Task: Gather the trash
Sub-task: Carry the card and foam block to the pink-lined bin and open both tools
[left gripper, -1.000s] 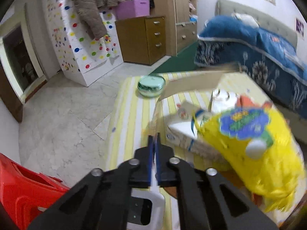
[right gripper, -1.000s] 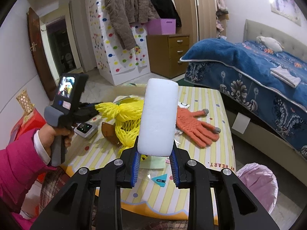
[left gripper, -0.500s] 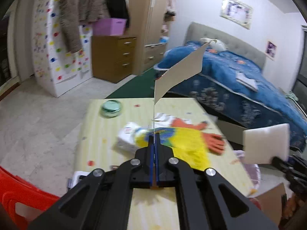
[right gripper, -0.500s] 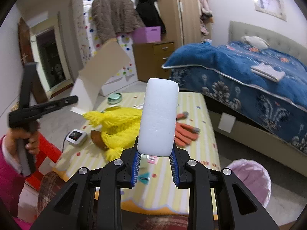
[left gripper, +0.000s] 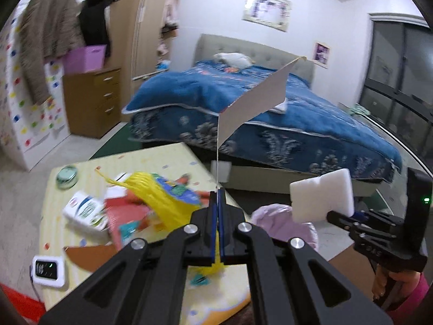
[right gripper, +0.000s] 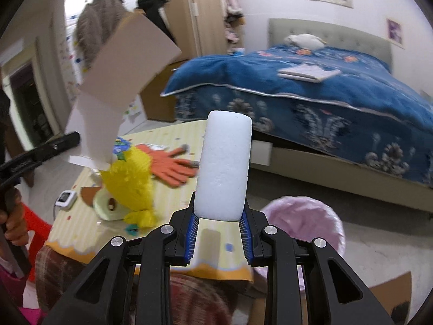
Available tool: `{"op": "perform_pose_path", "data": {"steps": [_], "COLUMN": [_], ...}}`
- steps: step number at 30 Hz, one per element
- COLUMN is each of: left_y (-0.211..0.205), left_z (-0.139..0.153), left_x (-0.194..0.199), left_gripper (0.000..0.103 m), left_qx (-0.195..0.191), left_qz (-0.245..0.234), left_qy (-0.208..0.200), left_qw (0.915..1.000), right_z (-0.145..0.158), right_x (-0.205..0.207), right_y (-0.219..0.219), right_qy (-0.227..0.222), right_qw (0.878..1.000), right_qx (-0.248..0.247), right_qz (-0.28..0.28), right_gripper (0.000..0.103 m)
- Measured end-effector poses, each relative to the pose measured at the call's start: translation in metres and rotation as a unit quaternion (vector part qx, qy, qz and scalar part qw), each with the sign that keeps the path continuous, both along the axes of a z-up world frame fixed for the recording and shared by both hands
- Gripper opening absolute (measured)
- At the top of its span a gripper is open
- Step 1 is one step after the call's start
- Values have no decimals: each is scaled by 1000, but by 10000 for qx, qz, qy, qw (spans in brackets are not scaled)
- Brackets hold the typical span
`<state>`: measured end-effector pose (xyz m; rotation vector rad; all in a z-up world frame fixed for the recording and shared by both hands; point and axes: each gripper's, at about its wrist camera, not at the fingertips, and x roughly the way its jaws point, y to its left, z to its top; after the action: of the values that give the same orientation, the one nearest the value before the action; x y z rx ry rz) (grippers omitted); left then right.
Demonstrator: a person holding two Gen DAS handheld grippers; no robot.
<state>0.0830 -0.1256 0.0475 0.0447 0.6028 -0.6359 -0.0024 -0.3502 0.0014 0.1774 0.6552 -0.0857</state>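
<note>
We hold the white foam block (right gripper: pixel 223 165) clenched in the right tool (right gripper: pixel 218 239) and the grey cardboard sheet (left gripper: pixel 254 105) pinched in the left tool (left gripper: pixel 217 233), with the pink-lined waste bin (right gripper: pixel 305 216) just below and right of the block, nearer the right hand.

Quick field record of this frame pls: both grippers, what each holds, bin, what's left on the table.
left gripper: jaws shut on a cardboard sheet, gripped at its lower edge, sheet raised above the table
right gripper: jaws shut on a white foam block, upright
bin: pink liner, on the floor beside the table, below the foam block
table: yellow striped cloth
left on table: yellow net bag, orange glove, white box, green tin
dropped in bin: cannot tell
</note>
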Motion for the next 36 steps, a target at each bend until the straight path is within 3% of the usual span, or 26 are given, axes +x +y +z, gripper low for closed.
{"op": "perform_pose_path", "data": {"steps": [6, 11, 15, 21, 24, 28, 36], "left_y": [-23, 13, 44, 44, 20, -29, -129], "left_z": [7, 16, 43, 71, 59, 21, -65], "left_x": [-9, -1, 2, -5, -7, -11, -14], "left_gripper": [0, 0, 0, 0, 0, 0, 0], "left_qx": [112, 171, 130, 21, -37, 5, 376], "left_qz": [-105, 410, 726, 580, 282, -197, -946], "left_qy": [-257, -278, -443, -620, -422, 40, 1004], "left_qw": [9996, 9986, 9963, 9964, 9987, 9998, 9897], "right_z": [-19, -26, -26, -21, -18, -20, -43], "right_x": [-11, -9, -5, -6, -12, -22, -32], "right_y": [-24, -26, -26, -22, -26, -40, -68], "right_qy": [198, 196, 159, 102, 93, 174, 478], "right_qw": [9994, 9994, 9995, 9997, 9995, 9985, 9941], "right_qx": [113, 172, 213, 144, 65, 2, -98], "right_qz": [-264, -245, -196, -186, -294, -526, -971], "right_gripper": [28, 28, 28, 28, 28, 28, 28]}}
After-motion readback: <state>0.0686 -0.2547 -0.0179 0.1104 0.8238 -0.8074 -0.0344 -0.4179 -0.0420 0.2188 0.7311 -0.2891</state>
